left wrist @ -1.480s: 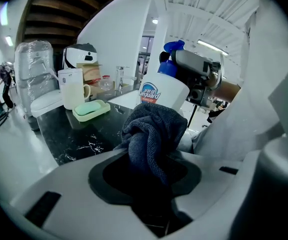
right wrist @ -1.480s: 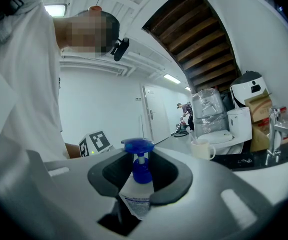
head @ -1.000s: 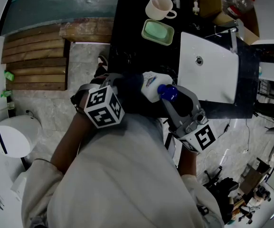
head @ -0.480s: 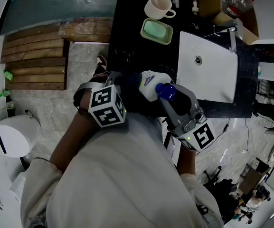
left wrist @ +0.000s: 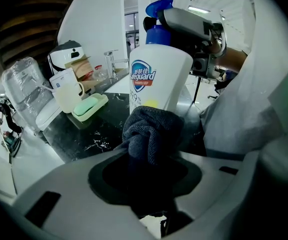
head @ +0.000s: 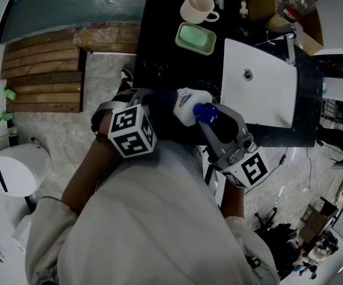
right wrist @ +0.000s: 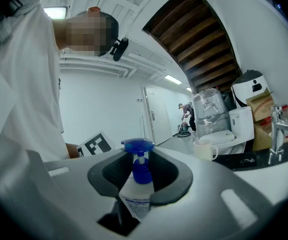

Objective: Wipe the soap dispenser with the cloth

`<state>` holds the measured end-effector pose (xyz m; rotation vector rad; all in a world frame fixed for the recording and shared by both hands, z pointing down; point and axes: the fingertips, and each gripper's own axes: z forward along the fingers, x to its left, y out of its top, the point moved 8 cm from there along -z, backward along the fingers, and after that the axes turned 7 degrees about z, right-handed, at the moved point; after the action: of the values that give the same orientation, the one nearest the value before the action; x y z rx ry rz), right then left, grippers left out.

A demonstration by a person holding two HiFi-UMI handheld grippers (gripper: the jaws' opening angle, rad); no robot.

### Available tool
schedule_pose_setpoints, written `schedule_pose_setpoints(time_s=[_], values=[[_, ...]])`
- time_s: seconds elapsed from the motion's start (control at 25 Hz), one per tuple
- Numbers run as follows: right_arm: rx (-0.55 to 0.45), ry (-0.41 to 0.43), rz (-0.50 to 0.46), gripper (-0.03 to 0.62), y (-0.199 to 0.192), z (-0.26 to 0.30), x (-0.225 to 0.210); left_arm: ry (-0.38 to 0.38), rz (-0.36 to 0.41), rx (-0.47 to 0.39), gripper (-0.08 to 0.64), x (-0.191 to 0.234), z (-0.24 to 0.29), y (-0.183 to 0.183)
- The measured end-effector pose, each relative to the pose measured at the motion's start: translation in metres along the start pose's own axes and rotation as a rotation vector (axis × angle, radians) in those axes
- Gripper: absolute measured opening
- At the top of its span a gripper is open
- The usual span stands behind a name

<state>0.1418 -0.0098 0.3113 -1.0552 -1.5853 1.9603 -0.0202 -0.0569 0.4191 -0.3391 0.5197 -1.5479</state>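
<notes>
The right tongs [right wrist: 142, 176] stay clamped on the neck of the soap dispenser [left wrist: 159, 76] over the desk [head: 159, 58], and the left tongs [left wrist: 146, 159], gripping the cloth [left wrist: 151, 131], press it to the bottle's lower front, barely shifted since a second ago, so wiping seems paused.

The head view looks steeply down from above the person's shoulders onto the black worktop [head: 171, 64] and the floor [head: 106, 94]. The left gripper [left wrist: 148, 169] view sits very close behind the cloth [left wrist: 151, 131], facing up along the soap dispenser [left wrist: 158, 69] toward the far mug [left wrist: 68, 96]. The right gripper [right wrist: 140, 176] view looks level, tight on the dispenser's pump. All three views share the dispenser and the mug.
</notes>
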Motion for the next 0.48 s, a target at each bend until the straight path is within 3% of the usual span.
schedule_pose_setpoints(time_s=[0.48], values=[[-0.026,0.012,0.010,0.083,0.0029,0.0018,0.0000,-0.017,-0.028,-0.047,0.144,-0.0008,-0.0041,0.0011]])
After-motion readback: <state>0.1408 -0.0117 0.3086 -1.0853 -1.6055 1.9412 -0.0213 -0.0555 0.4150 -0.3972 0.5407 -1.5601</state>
